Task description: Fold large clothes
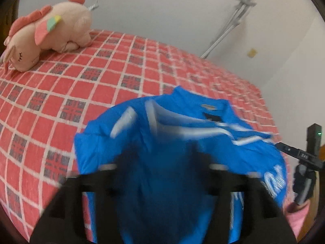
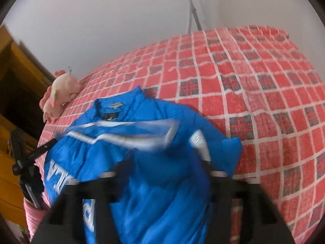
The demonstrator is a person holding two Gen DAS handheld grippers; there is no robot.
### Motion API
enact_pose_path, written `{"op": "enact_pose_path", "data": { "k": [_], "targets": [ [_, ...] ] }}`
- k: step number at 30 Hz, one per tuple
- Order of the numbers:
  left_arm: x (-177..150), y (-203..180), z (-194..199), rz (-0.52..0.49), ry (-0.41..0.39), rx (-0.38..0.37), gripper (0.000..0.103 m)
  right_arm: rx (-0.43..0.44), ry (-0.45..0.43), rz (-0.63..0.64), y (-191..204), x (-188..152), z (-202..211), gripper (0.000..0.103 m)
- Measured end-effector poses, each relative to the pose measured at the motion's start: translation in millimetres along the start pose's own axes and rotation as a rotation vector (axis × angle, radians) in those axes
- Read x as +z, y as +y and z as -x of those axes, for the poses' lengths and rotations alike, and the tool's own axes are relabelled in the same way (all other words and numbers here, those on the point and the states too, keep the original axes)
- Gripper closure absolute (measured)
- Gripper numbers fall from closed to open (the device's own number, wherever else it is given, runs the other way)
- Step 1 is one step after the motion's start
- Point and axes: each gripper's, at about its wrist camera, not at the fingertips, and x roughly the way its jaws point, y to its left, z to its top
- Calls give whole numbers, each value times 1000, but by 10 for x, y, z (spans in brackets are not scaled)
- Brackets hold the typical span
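The bed, under its red checked cover, fills most of both views. My blue jacket sits low and centre in each frame, collar toward the far side, partly lifted and blurred. My left hand-held gripper frames the cloth at the bottom of its view with fingers wide apart, and the right hand-held gripper looks the same, though blur keeps me from telling whether any fabric is actually pinched. The risk I judge from here: the slick fabric could slip away or bunch unevenly, leaving a crooked fold. The left view alone shows the plush toy large at upper left and a tripod against the wall; the right view alone shows wooden furniture at its left edge and the bed's far right corner.
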Motion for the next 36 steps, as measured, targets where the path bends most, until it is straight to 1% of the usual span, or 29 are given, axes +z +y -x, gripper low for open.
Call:
{"op": "enact_pose_path", "data": {
  "k": [2,3,4,5,6,8,10,12,13,14,15,16,17,18,19,20,22,23,27,29,31,32,34,35,36],
  "targets": [
    [-90,-15,194,-36,-29,26,35,-80,-20,64,91,-92,120,36],
    [-149,-7,288,-55,-40,37,33,-102,-30,91,121,-148,170,33],
    [-189,6,340,-63,-45,50,31,-110,-33,109,128,-195,201,29],
    [-266,41,413,-69,-52,88,28,-120,-32,124,135,-249,227,27],
    [-333,65,459,-78,-57,121,27,-134,-29,129,132,-303,238,24],
    [-450,122,503,-92,-52,155,25,-139,-20,129,116,-376,234,22],
    [-555,189,472,-90,-24,156,25,-118,19,126,101,-434,164,21],
    [-606,220,416,-87,4,120,25,-106,51,129,120,-464,50,22],
    [-625,232,402,-84,9,110,25,-114,53,128,131,-475,19,31],
    [-635,226,373,-79,8,105,30,-126,54,125,140,-480,-9,40],
    [-643,219,350,-75,5,102,50,-139,47,125,148,-484,-22,52],
    [-640,192,309,-77,15,95,62,-167,13,129,157,-478,1,73],
    [-642,160,302,-81,6,105,78,-167,-3,124,151,-471,34,80],
    [-634,114,304,-94,-9,111,89,-143,-13,108,129,-465,71,87],
    [-632,61,327,-110,-29,116,92,-116,-25,90,105,-455,115,91],
    [-636,18,357,-118,-45,123,95,-101,-40,77,85,-443,162,92],
    [-597,-82,431,-137,-95,139,96,-89,-76,58,61,-396,248,94],
    [-544,-143,482,-148,-135,150,97,-83,-92,46,49,-359,280,94],
    [-326,-273,605,-134,-246,157,97,-66,-152,5,-3,-123,304,95],
    [-224,-359,522,-171,-280,206,97,-83,-159,-4,-12,-14,219,95],
    [-177,-385,400,-190,-279,251,97,-95,-152,-17,-49,80,73,95],
    [-143,-373,287,-189,-263,277,97,-99,-138,-27,-84,123,-36,95],
    [-105,-277,99,-164,-215,304,97,-114,-109,-48,-172,187,-248,95],
    [-89,-178,-44,-134,-171,315,97,-115,-97,-57,-216,187,-319,95],
    [-89,-105,-132,-112,-142,307,96,-113,-78,-70,-260,182,-409,94]
  ]
}}
